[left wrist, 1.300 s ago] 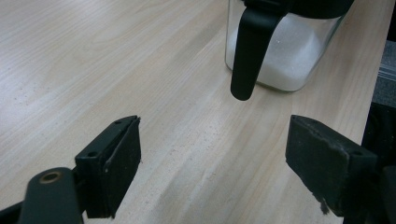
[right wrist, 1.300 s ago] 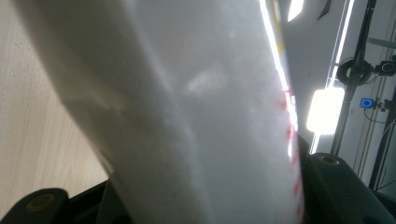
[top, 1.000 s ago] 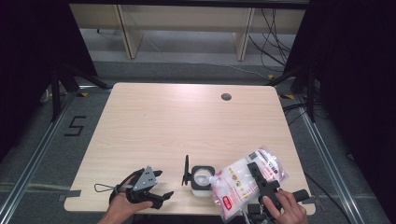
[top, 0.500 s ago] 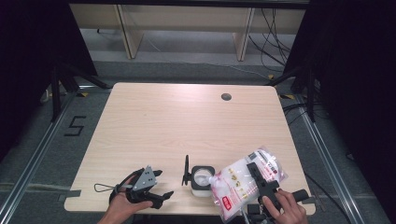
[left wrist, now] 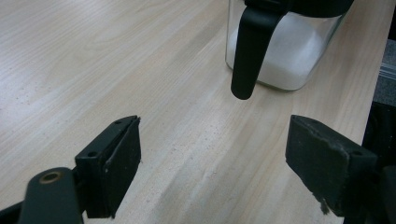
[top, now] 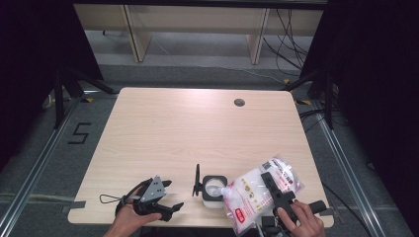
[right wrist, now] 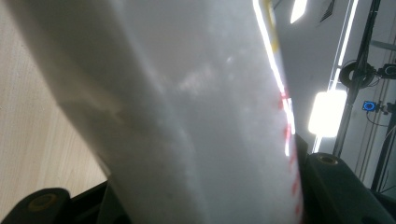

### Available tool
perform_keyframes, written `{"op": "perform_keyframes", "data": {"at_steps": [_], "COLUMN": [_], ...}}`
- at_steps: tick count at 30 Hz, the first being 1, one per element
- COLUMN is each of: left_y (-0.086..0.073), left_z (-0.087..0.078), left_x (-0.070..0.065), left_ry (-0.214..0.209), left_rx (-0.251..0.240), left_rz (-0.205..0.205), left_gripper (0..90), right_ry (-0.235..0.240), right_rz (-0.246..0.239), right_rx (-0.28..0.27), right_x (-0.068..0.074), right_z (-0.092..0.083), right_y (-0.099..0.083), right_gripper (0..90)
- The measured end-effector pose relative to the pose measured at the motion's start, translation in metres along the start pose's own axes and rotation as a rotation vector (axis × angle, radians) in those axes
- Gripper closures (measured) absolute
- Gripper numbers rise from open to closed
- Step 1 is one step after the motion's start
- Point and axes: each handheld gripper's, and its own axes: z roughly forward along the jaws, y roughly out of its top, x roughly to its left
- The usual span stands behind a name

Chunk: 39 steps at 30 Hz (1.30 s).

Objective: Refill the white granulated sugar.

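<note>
While a clear plastic refill pouch of white powder [top: 259, 190] was clamped in the right gripper [top: 274, 190], its spout was tilted left over a square glass jar [top: 214, 187]. Left of the jar, the left gripper [top: 168, 197] was held open, empty.

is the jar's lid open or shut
Open: the jar shows white powder from above, its black lid stands flipped up beside it, and the pouch spout reaches its mouth.
</note>
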Motion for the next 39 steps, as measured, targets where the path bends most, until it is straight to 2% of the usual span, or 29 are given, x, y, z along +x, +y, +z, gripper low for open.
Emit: {"op": "perform_keyframes", "data": {"at_steps": [3, 5, 6, 10, 11, 12, 13, 17, 18, 20, 22, 23, 24, 27, 29, 31, 32, 33, 34, 35, 36, 37, 39], "left_y": [-0.0001, -0.0004, 0.0001, -0.0007, -0.0004, -0.0001, 0.0, -0.0001, 0.0, -0.0005, -0.0008, -0.0005, 0.0003, -0.0008, -0.0002, 0.0001, -0.0008, -0.0008, -0.0007, -0.0003, 0.0002, -0.0002, -0.0009], "left_z": [-0.0001, 0.0006, -0.0001, 0.0006, 0.0002, 0.0001, 0.0003, -0.0002, 0.0001, 0.0005, 0.0007, 0.0007, -0.0007, 0.0, -0.0001, -0.0002, 0.0002, -0.0002, 0.0001, -0.0001, -0.0009, 0.0001, 0.0002], "left_x": [0.0007, -0.0006, 0.0001, -0.0008, 0.0002, 0.0002, 0.0002, 0.0003, 0.0001, 0.0002, -0.0008, -0.0004, 0.0006, -0.0007, -0.0004, 0.0001, -0.0008, -0.0004, -0.0007, -0.0008, 0.0004, -0.0006, -0.0005], "left_ry": [0.003, 0.002, 0.001, 0.002, -0.005, 0.0, 0.001, -0.002, 0.003, -0.002, -0.003, 0.003, 0.012, -0.001, 0.007, 0.008, 0.005, 0.002, 0.0, 0.008, 0.01, 0.007, 0.001], "left_rx": [0.015, -0.001, 0.004, -0.002, 0.001, 0.002, 0.001, 0.004, -0.002, -0.001, -0.007, -0.012, 0.006, -0.005, -0.008, -0.004, -0.009, -0.003, -0.007, -0.008, 0.006, -0.006, -0.006], "left_rz": [0.01, -0.004, 0.002, -0.006, 0.002, -0.001, -0.001, 0.004, -0.001, -0.002, -0.01, -0.01, 0.004, -0.01, -0.011, -0.003, -0.014, -0.003, -0.01, -0.013, 0.002, -0.009, -0.002], "left_gripper": [17.8, 17.8, 17.8, 17.8, 17.8, 17.8, 17.8, 17.8, 17.8, 17.8, 17.8, 17.8, 17.8, 17.8, 17.8, 17.8, 17.8, 17.8, 17.8, 17.8, 17.8, 17.8, 17.8], "right_ry": [-0.003, 0.003, -0.01, 0.006, -0.007, -0.007, 0.003, -0.001, 0.013, 0.007, 0.012, 0.006, 0.005, 0.007, 0.005, 0.009, 0.009, 0.009, 0.001, 0.006, 0.017, 0.013, 0.002], "right_rz": [-0.003, 0.019, 0.006, 0.043, 0.011, 0.014, 0.048, 0.031, 0.066, 0.045, 0.065, 0.055, 0.051, 0.066, 0.051, 0.057, 0.056, 0.048, 0.037, 0.056, 0.071, 0.07, 0.051], "right_rx": [-0.001, -0.008, -0.007, 0.008, -0.01, -0.006, 0.003, -0.004, 0.013, 0.009, 0.012, 0.009, 0.01, 0.008, 0.005, 0.006, 0.007, 0.005, 0.007, 0.011, 0.022, 0.018, 0.014], "right_x": [-0.0007, 0.0006, -0.0011, 0.001, -0.0014, -0.0011, 0.0013, -0.0006, 0.0021, 0.0002, 0.0015, 0.0004, 0.0, 0.0011, 0.0, 0.0005, 0.0007, 0.0, -0.0013, 0.0001, 0.001, 0.001, -0.0011], "right_z": [0.0002, 0.0003, 0.0, -0.0005, 0.0006, 0.0007, 0.0008, 0.0015, 0.0011, 0.0013, 0.0007, 0.0008, 0.001, 0.0009, 0.0012, 0.0014, 0.0013, 0.0015, 0.0009, 0.001, 0.0008, 0.0011, 0.0009], "right_y": [0.0002, -0.0005, -0.0002, -0.0015, -0.002, -0.0021, -0.0023, -0.003, -0.0033, -0.0033, -0.0033, -0.0032, -0.0031, -0.003, -0.0029, -0.003, -0.0031, -0.0035, -0.0034, -0.0037, -0.0038, -0.0039, -0.004], "right_gripper": [53.9, 54.2, 54.4, 54.6, 54.7, 54.8, 54.8, 55.0, 55.0, 55.0, 55.1, 55.1, 55.2, 55.2, 55.2, 55.2, 55.2, 55.2, 55.2, 55.2, 55.2, 55.3, 55.2]}}
